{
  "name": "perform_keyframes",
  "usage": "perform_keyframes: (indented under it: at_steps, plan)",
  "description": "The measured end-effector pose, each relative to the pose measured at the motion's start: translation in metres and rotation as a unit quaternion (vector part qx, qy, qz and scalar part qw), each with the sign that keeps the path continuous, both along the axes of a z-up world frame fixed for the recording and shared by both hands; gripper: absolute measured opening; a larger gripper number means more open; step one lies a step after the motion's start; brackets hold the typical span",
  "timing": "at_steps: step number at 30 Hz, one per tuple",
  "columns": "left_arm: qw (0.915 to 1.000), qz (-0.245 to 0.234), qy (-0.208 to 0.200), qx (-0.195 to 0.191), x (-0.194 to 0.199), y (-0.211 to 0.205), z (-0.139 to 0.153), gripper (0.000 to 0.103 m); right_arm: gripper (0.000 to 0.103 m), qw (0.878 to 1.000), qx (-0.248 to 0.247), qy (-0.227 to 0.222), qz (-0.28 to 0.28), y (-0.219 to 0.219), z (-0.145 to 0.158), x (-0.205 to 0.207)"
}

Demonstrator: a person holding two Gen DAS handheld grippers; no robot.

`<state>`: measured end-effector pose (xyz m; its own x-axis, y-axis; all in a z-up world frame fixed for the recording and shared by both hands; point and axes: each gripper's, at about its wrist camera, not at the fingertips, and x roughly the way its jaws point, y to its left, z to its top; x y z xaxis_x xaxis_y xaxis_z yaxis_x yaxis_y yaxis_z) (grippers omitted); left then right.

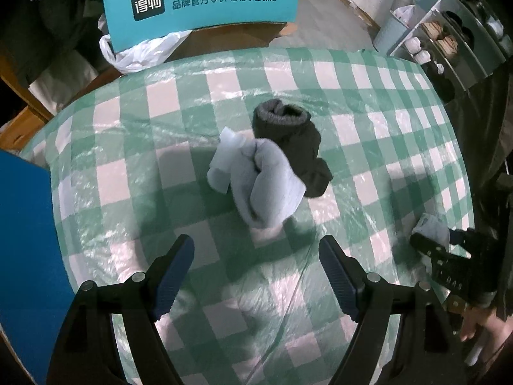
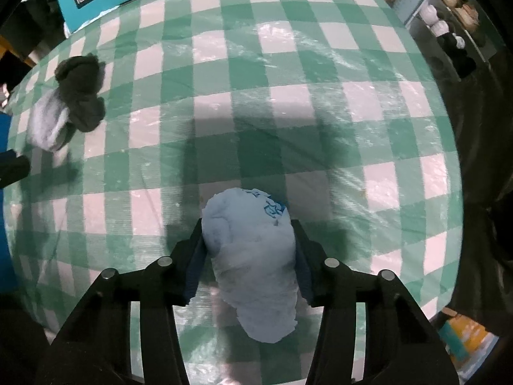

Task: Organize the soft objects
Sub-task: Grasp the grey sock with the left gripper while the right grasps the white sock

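A light blue rolled sock lies mid-table, touching a dark grey rolled sock just behind it. Both also show in the right wrist view, the pale sock and the dark sock at far left. My left gripper is open and empty, a little short of the light blue sock. My right gripper is shut on a second light blue sock with a blue print, held over the table. In the left wrist view the right gripper is at the right edge with that sock.
The table has a green and white checked cloth under clear plastic. A teal box with Chinese text and a white plastic bag stand behind the table. A shelf with small items is at far right. A blue panel is at left.
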<state>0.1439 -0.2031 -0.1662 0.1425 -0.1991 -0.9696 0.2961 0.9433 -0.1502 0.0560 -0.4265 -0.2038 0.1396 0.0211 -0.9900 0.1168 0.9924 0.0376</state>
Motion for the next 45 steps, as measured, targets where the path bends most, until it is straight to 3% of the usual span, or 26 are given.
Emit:
perform_keyframes:
  at_steps: [14,20,21,23,24,25,28,37,45]
  plan:
    - [0.9997,0.021,0.010,0.005,0.022,-0.012,-0.017,0.082,0.043,0.998,0.045,-0.037,0.002,0.033,0.017,0.018]
    - [0.9995,0.029,0.011,-0.004,0.028,-0.012,-0.023,0.081,0.043,0.998,0.053,-0.034,0.009,0.037,0.006,0.021]
    - [0.9996,0.028,0.009,-0.005,0.027,-0.012,-0.023,0.079,0.043,0.998,0.053,-0.032,0.011,0.039,0.005,0.021]
    - [0.9996,0.023,0.010,-0.011,0.028,-0.012,-0.023,0.065,0.043,0.998,0.053,-0.031,0.012,0.042,0.004,0.023]
    - [0.9996,0.020,0.013,-0.012,0.027,-0.013,-0.023,0.049,0.043,0.998,0.053,-0.031,0.013,0.044,0.003,0.023]
    - [0.9996,0.017,0.016,-0.013,0.026,-0.014,-0.024,0.040,0.043,0.998,0.053,-0.030,0.014,0.042,0.004,0.023]
    - [0.9997,0.012,0.014,-0.014,0.023,-0.014,-0.024,0.029,0.043,0.998,0.054,-0.031,0.015,0.045,0.004,0.024]
    - [0.9993,0.015,0.018,-0.031,0.006,0.005,-0.014,0.026,0.043,0.997,0.062,-0.047,0.026,0.056,0.016,0.030]
    - [0.9998,0.011,0.009,-0.017,-0.012,0.025,-0.001,0.026,0.043,0.995,0.065,-0.059,0.040,0.069,0.027,0.030]
